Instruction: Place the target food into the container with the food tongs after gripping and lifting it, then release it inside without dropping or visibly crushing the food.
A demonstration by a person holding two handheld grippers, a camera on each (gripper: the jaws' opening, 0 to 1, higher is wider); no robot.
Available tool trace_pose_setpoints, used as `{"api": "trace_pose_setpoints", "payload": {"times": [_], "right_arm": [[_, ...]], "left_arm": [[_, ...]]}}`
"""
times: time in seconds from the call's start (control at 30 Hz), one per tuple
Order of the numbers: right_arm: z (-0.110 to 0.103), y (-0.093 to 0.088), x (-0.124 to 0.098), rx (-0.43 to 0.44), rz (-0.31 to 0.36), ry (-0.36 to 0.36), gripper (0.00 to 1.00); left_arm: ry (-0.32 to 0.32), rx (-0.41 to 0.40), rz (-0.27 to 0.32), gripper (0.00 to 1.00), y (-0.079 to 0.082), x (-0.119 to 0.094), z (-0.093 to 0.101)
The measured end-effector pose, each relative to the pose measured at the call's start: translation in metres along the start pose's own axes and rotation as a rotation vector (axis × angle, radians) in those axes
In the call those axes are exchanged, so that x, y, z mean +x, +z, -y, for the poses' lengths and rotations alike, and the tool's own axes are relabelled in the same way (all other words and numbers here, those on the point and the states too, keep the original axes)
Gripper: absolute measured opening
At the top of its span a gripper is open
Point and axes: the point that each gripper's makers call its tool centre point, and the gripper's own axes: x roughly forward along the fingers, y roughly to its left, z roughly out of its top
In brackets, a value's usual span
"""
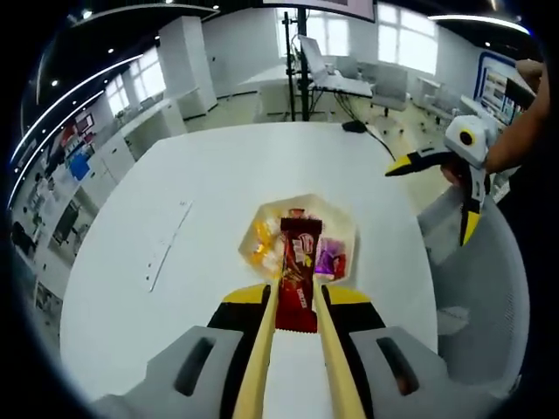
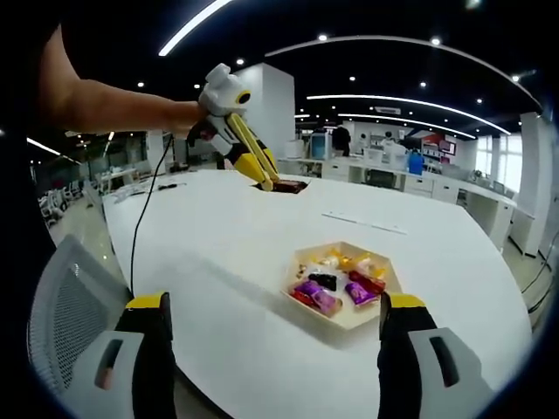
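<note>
The grip and lift looked done: the left gripper [image 1: 297, 305], working the tongs [image 1: 258, 349], clamped a red snack bar [image 1: 297, 279] above the candy tray [image 1: 348, 229] just ahead, release pending, while the right gripper [image 2: 272, 325] gaped empty.

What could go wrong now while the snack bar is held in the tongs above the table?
1. The tongs pinch the red snack bar near one end, so it may slip and fall before reaching the tray.
2. The tray already holds many candies, so the bar may land on top and slide off.
</note>
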Motion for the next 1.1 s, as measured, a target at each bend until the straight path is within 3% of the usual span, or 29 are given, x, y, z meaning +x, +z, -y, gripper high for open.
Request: {"api": "trace_pose_setpoints", "payload": {"times": [1.1], "right_arm": [[0.003,0.004,-0.002,0.011,0.019,-0.015,0.96]], "left_arm": [[-0.048,0.034,0.033,0.20,0.069,0.055,0.009]]}}
